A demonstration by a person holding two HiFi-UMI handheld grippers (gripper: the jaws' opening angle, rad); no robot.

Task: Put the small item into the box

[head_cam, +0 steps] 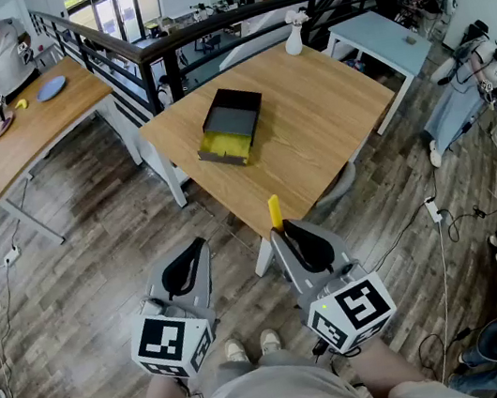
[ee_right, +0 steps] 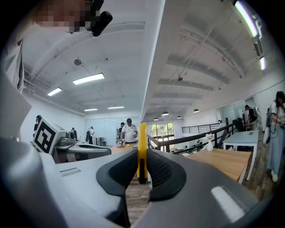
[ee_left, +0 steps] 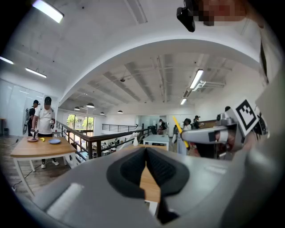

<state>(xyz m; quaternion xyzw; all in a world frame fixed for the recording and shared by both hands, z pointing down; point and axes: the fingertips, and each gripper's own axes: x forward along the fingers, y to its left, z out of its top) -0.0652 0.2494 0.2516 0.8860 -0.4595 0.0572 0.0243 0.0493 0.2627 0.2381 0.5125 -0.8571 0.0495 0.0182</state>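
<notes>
A small yellow stick (head_cam: 275,211) stands up between the jaws of my right gripper (head_cam: 281,228), which is shut on it; the same yellow stick (ee_right: 142,151) rises from the pads in the right gripper view. My left gripper (head_cam: 201,244) is shut with nothing in it, jaws touching (ee_left: 145,153). Both are held low over the floor, short of the wooden table (head_cam: 330,122). On that table lies an open black box (head_cam: 232,126) with a yellow lining, well ahead of both grippers.
A white spray bottle (head_cam: 294,33) stands at the table's far edge. A black railing (head_cam: 201,35) runs behind it. A second wooden table (head_cam: 35,121) with a blue plate and people is at far left. A pale table (head_cam: 382,36) is at right. Cables lie on the floor.
</notes>
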